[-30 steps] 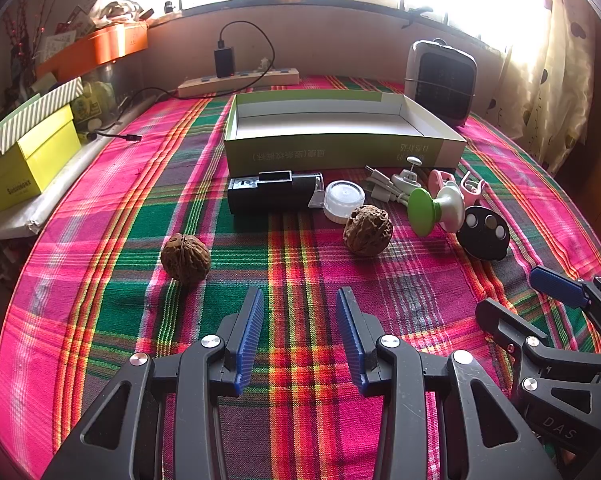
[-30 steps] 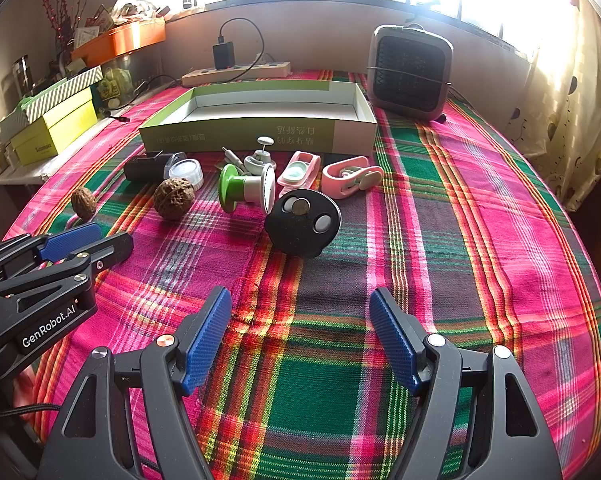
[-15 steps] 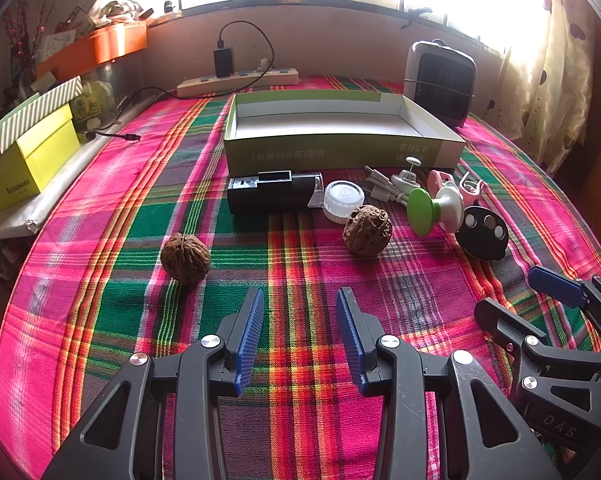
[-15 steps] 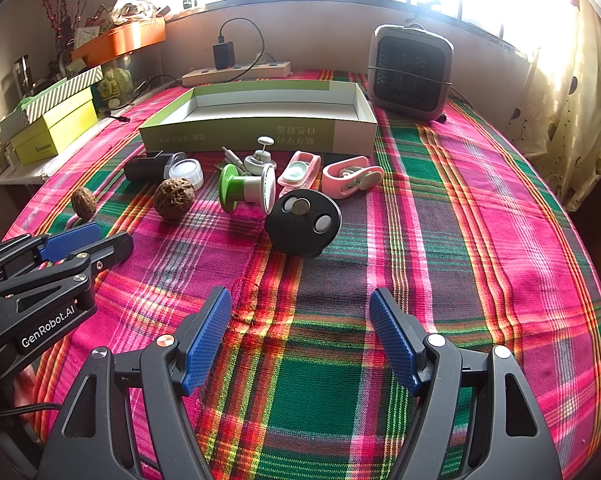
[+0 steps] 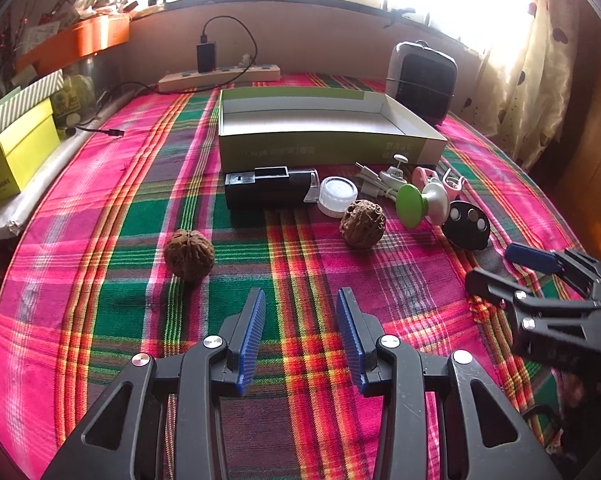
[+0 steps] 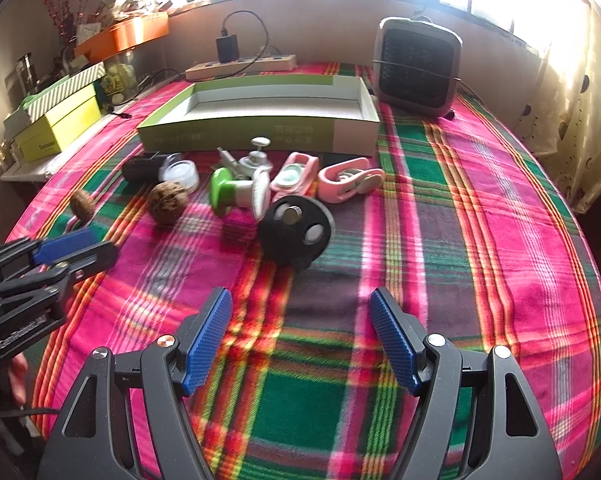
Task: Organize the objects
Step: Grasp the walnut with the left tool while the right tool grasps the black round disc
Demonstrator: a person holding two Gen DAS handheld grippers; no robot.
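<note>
The left hand-held gripper (image 5: 300, 312) hangs above the plaid-covered surface (image 5: 100, 320) with its blue pads parted and nothing between them; only cloth shows in the gap. The right hand-held gripper (image 6: 300, 320) is spread wider, also empty, its fingertips clear of every object. Each one appears at the edge of the other's view, side by side and apart.

The things to be sorted lie in a loose row in front of a shallow open box (image 5: 320, 148) with green sides, which is empty inside. Nearest the left hand-held gripper is a walnut (image 5: 189, 255), off to its left and alone. A second walnut (image 5: 362, 223) sits just beside a small clear round jar (image 5: 337, 196), which lies next to a black rectangular device (image 5: 268, 190). To the right come a green-and-white spool-shaped item (image 6: 238, 194), tipped on its side, and a black disc with round inserts (image 6: 296, 232), the object closest to the right hand-held gripper. Two pink clips (image 6: 324, 178) lie behind the disc, near the box wall.

At the far edge stand a small heater (image 6: 418, 70) and a power strip (image 6: 240, 66).
</note>
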